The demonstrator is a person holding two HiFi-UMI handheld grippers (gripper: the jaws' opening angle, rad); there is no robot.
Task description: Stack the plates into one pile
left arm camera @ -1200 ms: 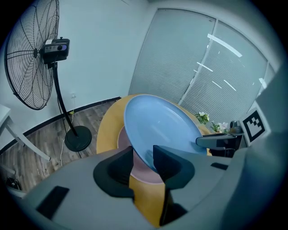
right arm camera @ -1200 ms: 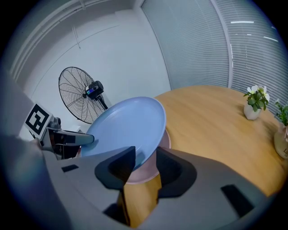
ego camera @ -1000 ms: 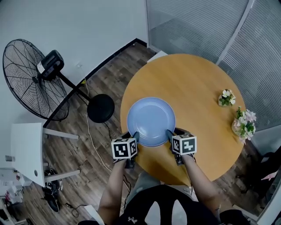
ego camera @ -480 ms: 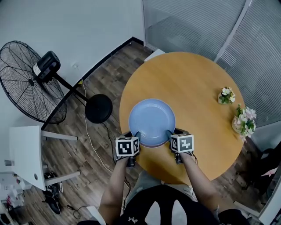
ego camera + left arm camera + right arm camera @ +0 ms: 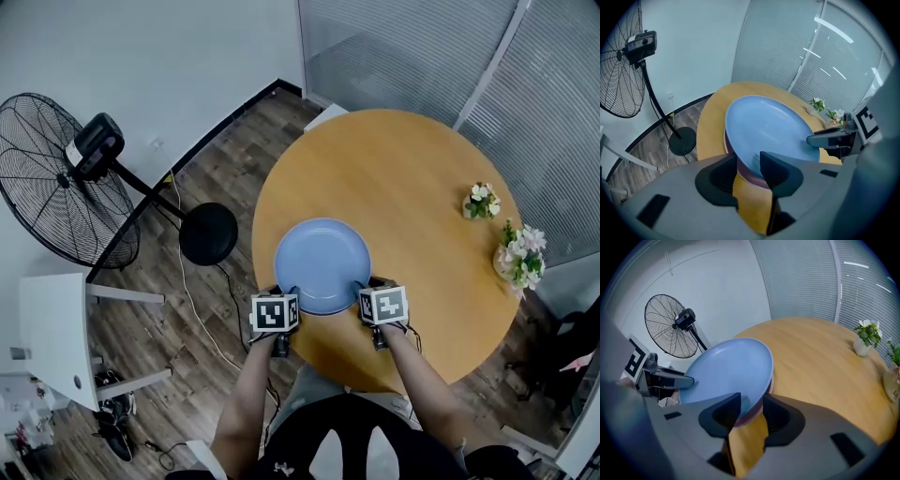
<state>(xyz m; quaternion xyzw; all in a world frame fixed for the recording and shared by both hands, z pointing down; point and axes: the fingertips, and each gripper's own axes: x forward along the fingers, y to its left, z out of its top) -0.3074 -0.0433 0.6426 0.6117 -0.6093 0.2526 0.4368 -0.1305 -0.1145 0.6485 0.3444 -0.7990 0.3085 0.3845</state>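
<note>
Pile: we see a blue plate [image 5: 322, 265] lying directly on a pink plate [image 5: 746, 174]. Only a thin crescent of the pink plate's rim shows beneath the blue one.
Position of the pile: it sits over the near-left part of the round wooden table [image 5: 403, 187], close to the edge nearest the person. We cannot tell whether it rests on the wood or is held just above it.
Left gripper [image 5: 291, 292]: its jaws stand partly apart and are clamped on the near-left rim of the blue plate. One jaw lies over the plate's face and the other outside and under the rim, with the pink plate's edge also between them.
Right gripper [image 5: 361, 291]: its jaws are likewise partly apart and closed on the near-right rim of the blue plate. We see the pink rim passing between these jaws as well.
Grippers relative to each other: they are on opposite sides of the pile, near its front edge.
Far side of the table: a small flower pot [image 5: 481, 202] and a larger flower pot [image 5: 520, 258] stand well apart from the pile.
Floor at left: a standing fan [image 5: 66, 187].
</note>
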